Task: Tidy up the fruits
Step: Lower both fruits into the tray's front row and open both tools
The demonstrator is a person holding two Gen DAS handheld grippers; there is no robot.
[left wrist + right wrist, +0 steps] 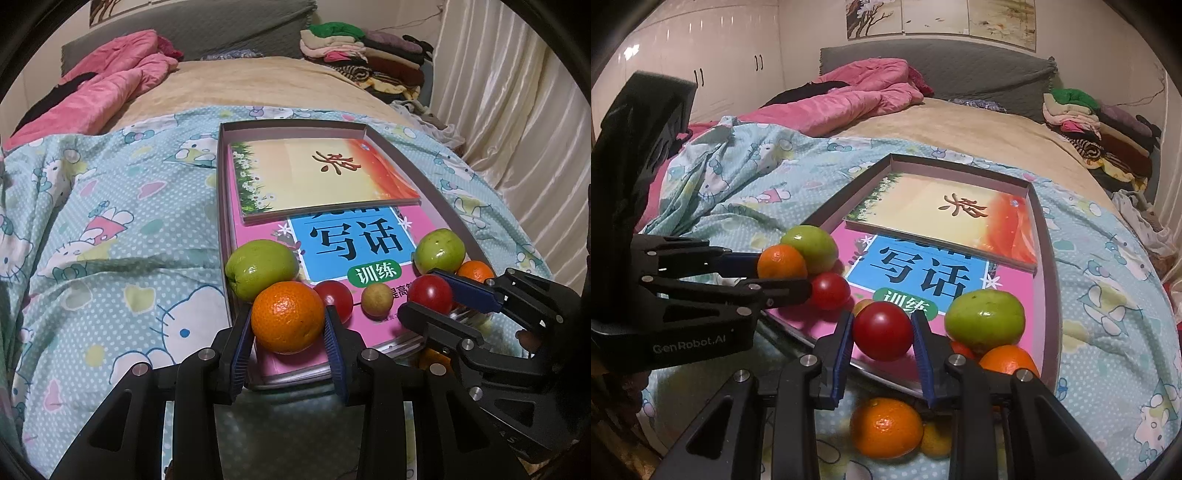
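While clamped across the widest part, holding firm: orange [287, 316] in the left gripper [288, 332], tomato [882, 331] in the right gripper [882, 341], both low over the near end of the tray [221, 206] on the bed [110, 206]. Orange probably firm, rough-skinned, forgiving; tomato likely smooth, slippery, thin-skinned. Squeeze lightly, at mid-height.

Bed [960, 125], grey headboard [960, 62], white wardrobe [701, 70], cream curtains [517, 110]
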